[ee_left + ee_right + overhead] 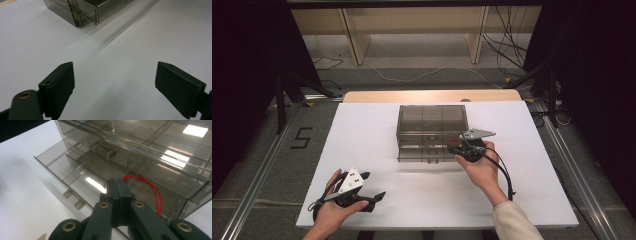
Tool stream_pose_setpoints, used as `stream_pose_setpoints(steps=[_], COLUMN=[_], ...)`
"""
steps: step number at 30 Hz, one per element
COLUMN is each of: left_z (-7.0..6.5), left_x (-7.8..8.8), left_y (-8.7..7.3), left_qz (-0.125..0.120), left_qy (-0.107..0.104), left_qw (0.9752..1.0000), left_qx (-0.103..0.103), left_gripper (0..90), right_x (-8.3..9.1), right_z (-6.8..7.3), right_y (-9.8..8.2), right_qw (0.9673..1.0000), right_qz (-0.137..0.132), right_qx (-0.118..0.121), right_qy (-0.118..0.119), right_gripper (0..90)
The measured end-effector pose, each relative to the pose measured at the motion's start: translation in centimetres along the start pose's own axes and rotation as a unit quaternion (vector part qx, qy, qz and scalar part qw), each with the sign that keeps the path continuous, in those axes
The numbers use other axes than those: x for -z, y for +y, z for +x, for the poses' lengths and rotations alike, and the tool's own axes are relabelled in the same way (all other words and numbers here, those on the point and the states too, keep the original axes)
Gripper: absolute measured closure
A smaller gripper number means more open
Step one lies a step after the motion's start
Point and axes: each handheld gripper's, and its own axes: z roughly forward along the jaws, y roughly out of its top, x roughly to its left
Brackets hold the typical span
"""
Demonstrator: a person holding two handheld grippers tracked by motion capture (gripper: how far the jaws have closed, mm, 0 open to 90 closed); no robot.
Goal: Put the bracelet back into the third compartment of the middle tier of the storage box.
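Right gripper [117,192] clenched on a red string loop [155,192], held over the open lower drawer [75,173] of the smoky clear organizer box [432,131] at mid-counter [362,130]. Loop hanging to the gripper's right, directly above a drawer compartment; long axis trailing downward. Left gripper [115,87] released, nothing between its jaws, resting well apart near the front edge. Judged: deposit into the drawer falls to the right hand.
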Motion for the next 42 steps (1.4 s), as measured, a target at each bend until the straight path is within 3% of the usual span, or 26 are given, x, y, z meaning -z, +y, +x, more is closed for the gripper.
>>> stream_pose_setpoints(steps=[42], left_z=[0.02], left_x=[0.02], left_y=[-0.01], left_qz=[-0.001], left_qy=[0.000], left_qw=[1.0000], left_qx=[0.000], left_gripper=[15.8], right_x=[-0.74], right_z=[-0.83], right_y=[-0.83], right_qw=[0.9994], right_qz=[0.029], right_qx=[-0.018], right_qy=[0.003], right_gripper=[90.0])
